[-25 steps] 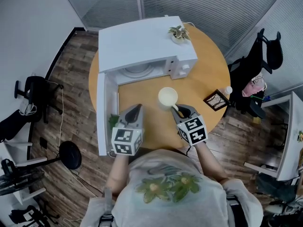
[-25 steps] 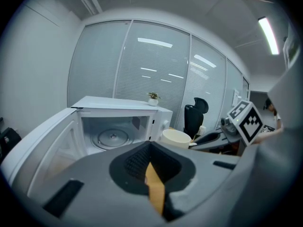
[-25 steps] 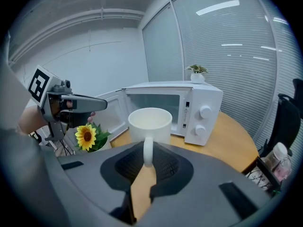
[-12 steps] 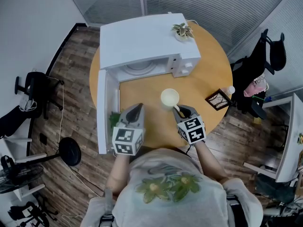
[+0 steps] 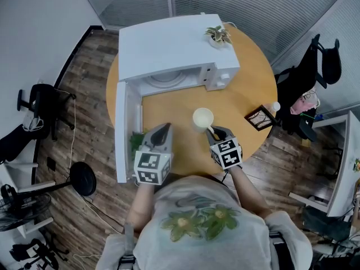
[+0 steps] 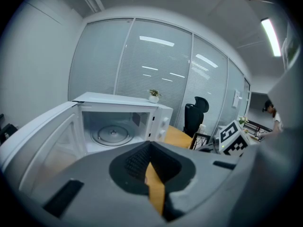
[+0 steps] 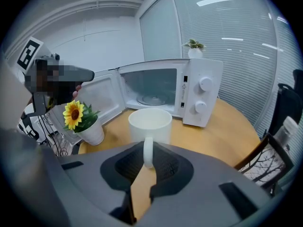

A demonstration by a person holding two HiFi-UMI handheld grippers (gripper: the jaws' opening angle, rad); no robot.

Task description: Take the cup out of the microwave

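A white cup (image 5: 203, 118) stands upright over the round wooden table (image 5: 247, 89), in front of the white microwave (image 5: 169, 44). My right gripper (image 5: 214, 133) is shut on the cup's handle (image 7: 148, 150), which sits between the pads. The gripper hides the cup's base, so I cannot tell whether it rests on the table. The microwave's door (image 5: 121, 131) hangs wide open to the left. Its chamber holds only the glass turntable (image 6: 112, 135). My left gripper (image 5: 161, 130) hovers beside the door, shut and with nothing in it.
A potted sunflower (image 7: 80, 122) stands on the table by the open door, left of the cup. A small plant (image 5: 217, 36) sits on top of the microwave. A picture frame (image 5: 259, 118) lies near the table's right edge. An office chair (image 5: 315, 66) stands beyond it.
The right gripper has sunk toward the tabletop with the cup in it. The left gripper has stayed where it was.
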